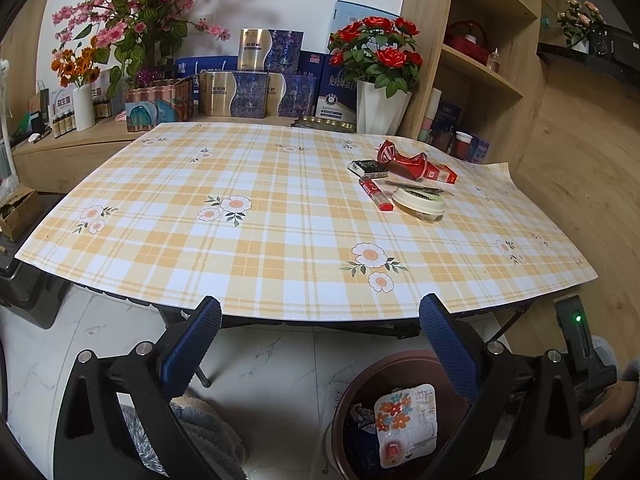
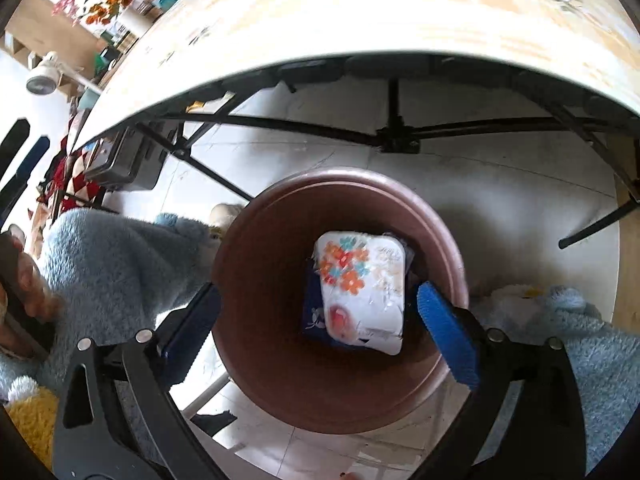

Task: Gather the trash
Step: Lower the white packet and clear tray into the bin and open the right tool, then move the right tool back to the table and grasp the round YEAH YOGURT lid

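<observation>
I see the tabletop point(image 1: 280, 216) with trash clustered near its far right corner: a crushed red can point(image 1: 402, 160) and a tape roll point(image 1: 418, 202). My right gripper point(image 2: 318, 334) hangs spread wide and empty above the brown bin point(image 2: 256, 264) on the floor, where a flowered packet point(image 2: 362, 294) lies. My left gripper point(image 1: 320, 344) is likewise spread, empty.

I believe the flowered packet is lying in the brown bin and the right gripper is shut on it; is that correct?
Not quite: the packet does lie in the bin, but the right gripper stands open above it, gripping nothing, as the right wrist view shows.
</observation>
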